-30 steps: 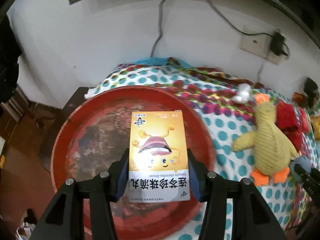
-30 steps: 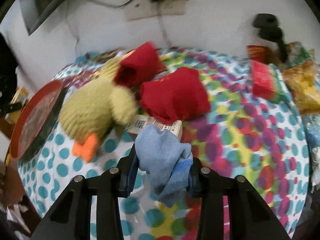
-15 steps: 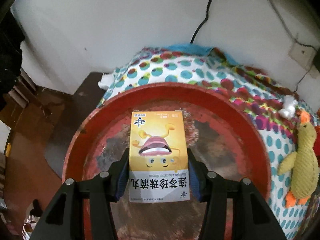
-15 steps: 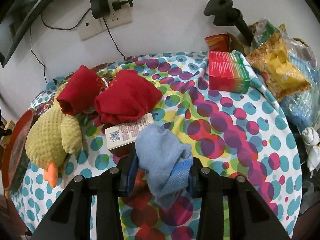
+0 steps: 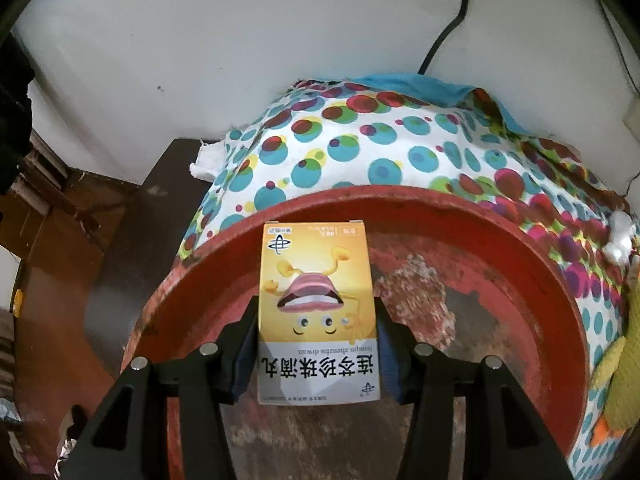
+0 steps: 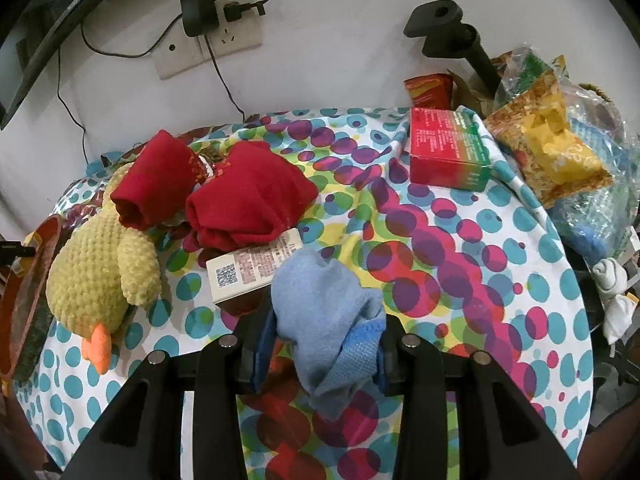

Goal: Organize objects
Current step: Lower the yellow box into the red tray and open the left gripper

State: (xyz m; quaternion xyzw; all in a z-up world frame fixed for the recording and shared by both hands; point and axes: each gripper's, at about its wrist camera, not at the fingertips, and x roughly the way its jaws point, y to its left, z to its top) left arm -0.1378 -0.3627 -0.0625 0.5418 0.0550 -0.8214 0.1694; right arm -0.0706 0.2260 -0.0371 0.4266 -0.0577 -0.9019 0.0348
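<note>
My left gripper (image 5: 316, 354) is shut on a yellow medicine box (image 5: 316, 308) with a cartoon mouth, held just above the worn red tray (image 5: 500, 256) near its far-left rim. My right gripper (image 6: 326, 338) is shut on a rolled light-blue sock (image 6: 324, 312), hanging over the polka-dot tablecloth (image 6: 460, 260). In the right wrist view, a white box (image 6: 252, 266) with a QR code lies just beyond the sock, two red socks (image 6: 248, 200) lie behind it, and a yellow plush duck (image 6: 100, 264) lies to the left beside the tray's edge (image 6: 24, 300).
A red-and-green box (image 6: 448, 148), snack bags (image 6: 548, 148) and a black stand (image 6: 452, 36) crowd the table's back right. White socks (image 6: 612, 288) hang at the right edge. A wall socket with cables (image 6: 208, 36) sits behind. Left of the tray the table drops to a dark side surface (image 5: 132, 240).
The left gripper carried the yellow box leftward and lower over the tray, so the duck slid to the view's right edge. The right gripper swung to the right with the blue sock, then held still.
</note>
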